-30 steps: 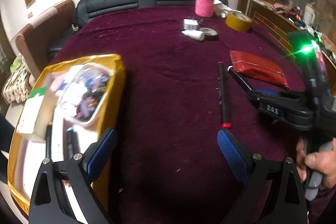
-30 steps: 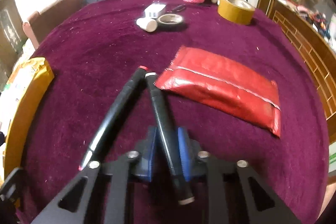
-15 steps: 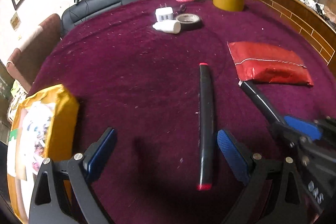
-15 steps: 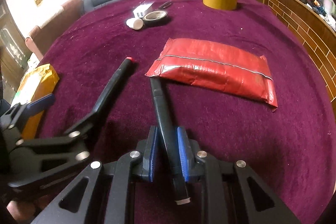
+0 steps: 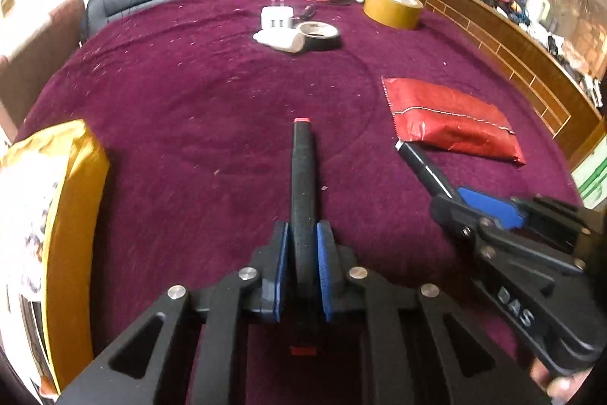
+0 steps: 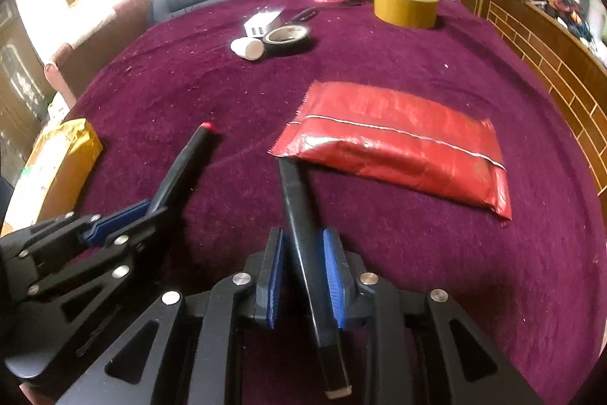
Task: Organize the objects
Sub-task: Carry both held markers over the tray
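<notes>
Maroon tablecloth (image 5: 197, 109): red-tipped black marker (image 5: 302, 177) is clamped between the blue pads of the left gripper (image 5: 302, 253), pointing straight ahead. Second black marker (image 6: 299, 215) is clamped in the right gripper (image 6: 303, 272), its far end touching the red packet (image 6: 398, 143) ahead; a yellow box (image 5: 72, 215) is seen left of the left gripper.

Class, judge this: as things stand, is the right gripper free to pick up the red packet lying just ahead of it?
Probably not yet. The right gripper is shut on a black marker, so its jaws are occupied, though nothing blocks the path to the red packet.
</notes>
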